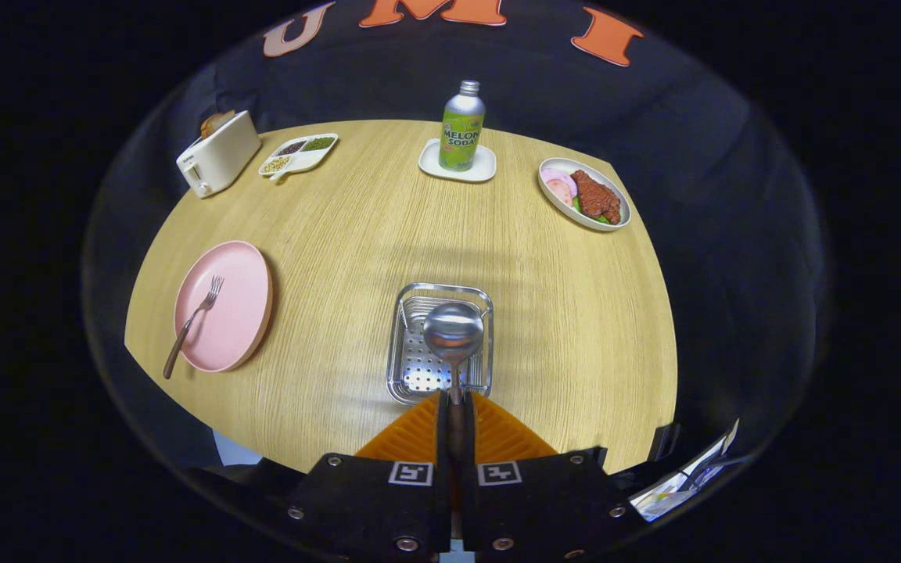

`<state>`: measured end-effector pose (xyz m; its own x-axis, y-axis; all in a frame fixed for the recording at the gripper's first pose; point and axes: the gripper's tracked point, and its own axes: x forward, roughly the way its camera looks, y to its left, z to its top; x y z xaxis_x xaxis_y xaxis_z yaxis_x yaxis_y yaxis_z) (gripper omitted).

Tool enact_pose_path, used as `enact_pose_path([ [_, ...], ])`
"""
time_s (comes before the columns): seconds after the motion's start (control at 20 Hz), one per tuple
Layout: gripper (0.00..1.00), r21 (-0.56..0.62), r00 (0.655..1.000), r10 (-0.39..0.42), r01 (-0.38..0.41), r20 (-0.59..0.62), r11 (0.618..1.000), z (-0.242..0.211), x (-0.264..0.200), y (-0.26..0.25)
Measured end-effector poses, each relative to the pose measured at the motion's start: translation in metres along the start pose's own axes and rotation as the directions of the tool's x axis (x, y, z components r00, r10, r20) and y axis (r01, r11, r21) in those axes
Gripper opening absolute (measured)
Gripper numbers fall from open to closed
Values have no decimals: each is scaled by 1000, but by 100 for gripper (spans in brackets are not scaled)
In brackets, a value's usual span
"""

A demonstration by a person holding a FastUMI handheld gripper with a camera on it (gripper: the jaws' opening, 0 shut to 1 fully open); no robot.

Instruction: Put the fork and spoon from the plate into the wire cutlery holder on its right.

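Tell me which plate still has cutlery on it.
The pink plate, left of the wire cutlery holder, with the fork on it. The hand-held gripper is shut on the spoon over the holder; other dishes hold food or the bottle.

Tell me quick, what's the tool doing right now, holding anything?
Tool: closed on the spoon handle, bowl held above the wire cutlery holder. Fork is on the pink plate.
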<state>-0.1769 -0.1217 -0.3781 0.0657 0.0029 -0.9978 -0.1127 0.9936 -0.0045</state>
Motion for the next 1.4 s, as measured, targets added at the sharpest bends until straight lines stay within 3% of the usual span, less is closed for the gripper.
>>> enact_pose_path([
  [0.2, 7, -36, 1000, 4, -5, -27, 999, 8, 4, -1],
  [0.45, 9, -31, 1000, 4, -3, 29, 1000, 24, 13, 1],
  [0.65, 9, 44, 987, 35, -43, 155, 998, 50, 7, 11],
  [0.75, 9, 70, 959, 38, -60, 279, 996, 72, -6, 15],
  [0.85, 9, 90, 907, 30, -75, 419, 993, 97, -27, 19],
  [1.0, 9, 86, 796, 8, -76, 605, 993, 130, -70, 29],
  [1.1, 10, 85, 683, -22, -59, 730, 995, 154, -106, 37],
  [1.2, 9, 86, 599, -32, -62, 800, 994, 164, -135, 49],
  [1.4, 16, 95, 494, -29, -110, 869, 989, 180, -174, 77],
])
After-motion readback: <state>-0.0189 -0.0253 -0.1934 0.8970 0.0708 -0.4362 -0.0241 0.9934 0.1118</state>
